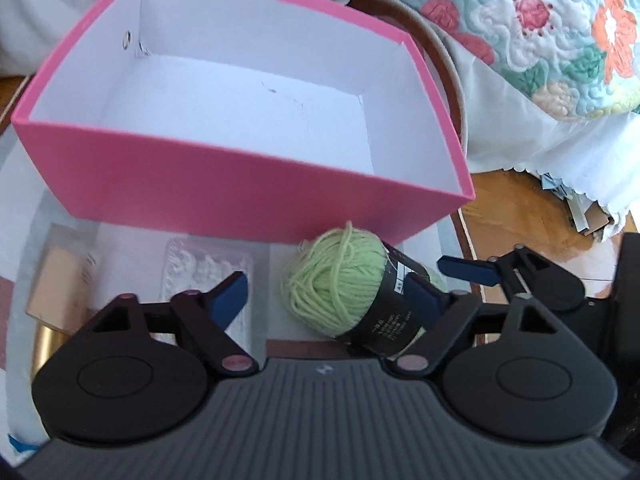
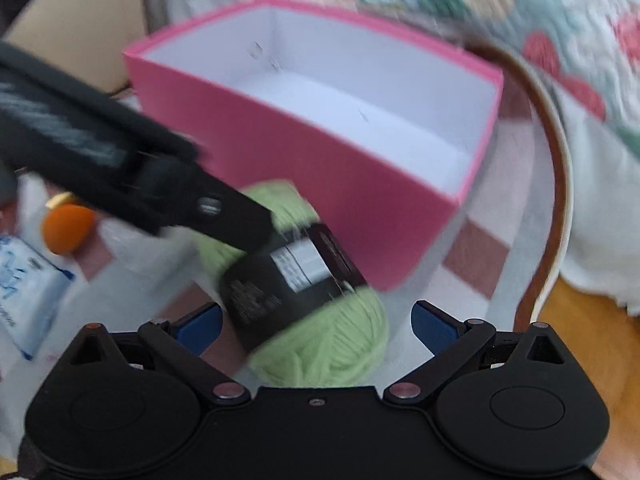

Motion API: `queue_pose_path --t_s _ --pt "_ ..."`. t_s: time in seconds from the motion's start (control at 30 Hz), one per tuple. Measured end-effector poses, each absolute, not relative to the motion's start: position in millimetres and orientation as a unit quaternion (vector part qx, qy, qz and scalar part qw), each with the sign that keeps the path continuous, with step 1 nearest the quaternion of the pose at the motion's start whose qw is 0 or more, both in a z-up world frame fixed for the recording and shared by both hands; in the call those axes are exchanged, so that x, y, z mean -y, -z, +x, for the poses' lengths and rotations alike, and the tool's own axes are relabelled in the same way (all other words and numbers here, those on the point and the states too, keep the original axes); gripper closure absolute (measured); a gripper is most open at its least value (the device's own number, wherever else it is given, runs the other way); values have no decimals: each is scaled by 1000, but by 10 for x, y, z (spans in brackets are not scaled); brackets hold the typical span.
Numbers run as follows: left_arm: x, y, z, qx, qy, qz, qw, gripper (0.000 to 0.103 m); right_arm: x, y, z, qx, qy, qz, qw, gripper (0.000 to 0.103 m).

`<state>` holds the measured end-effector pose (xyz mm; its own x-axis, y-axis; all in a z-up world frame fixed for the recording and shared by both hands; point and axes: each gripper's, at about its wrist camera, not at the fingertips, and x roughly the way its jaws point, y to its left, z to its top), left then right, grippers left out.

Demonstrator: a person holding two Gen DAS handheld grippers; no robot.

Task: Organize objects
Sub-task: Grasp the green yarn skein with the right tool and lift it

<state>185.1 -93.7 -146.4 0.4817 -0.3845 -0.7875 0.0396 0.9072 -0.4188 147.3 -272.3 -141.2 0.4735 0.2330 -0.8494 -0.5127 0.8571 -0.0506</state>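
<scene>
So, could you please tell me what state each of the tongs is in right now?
Left tongs: open around the yarn, not gripping.
Right tongs: open, holding nothing.

1. The way over the table point(image 1: 24, 184) is being blocked across most of its width by the pink box point(image 1: 248, 196); its white interior is being left open from above.
2. The strip in front of the box is being crowded by the yarn ball point(image 1: 336, 280), lying just beside the box's near wall.
3. Room to the left of the yarn is being taken up by a clear packet point(image 1: 200, 264) and a tan carton point(image 1: 60, 280).
4. The space beside the yarn is being occupied by the left gripper point(image 1: 332, 292) and the right gripper point(image 2: 316, 326), both spread.
5. The right flank is being bounded by the table's brown rim point(image 2: 556, 184), with the quilt point(image 1: 560, 40) beyond.
</scene>
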Motion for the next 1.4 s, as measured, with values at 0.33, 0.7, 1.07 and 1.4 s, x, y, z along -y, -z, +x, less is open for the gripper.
queue_pose_path --t_s 0.33,0.7,1.07,1.4 --pt "872 1718 1787 -519 157 -258 800 32 2759 1206 1067 -454 -248 -42 855 15" --pt "675 1695 1686 -529 127 -259 798 42 2529 884 837 -420 -293 -90 854 9" --pt "715 1768 1600 -516 152 -271 798 43 2528 1264 1295 -508 -255 -67 820 35" --pt "831 1255 1307 -473 213 -215 827 43 2454 869 693 -434 -184 -68 879 41"
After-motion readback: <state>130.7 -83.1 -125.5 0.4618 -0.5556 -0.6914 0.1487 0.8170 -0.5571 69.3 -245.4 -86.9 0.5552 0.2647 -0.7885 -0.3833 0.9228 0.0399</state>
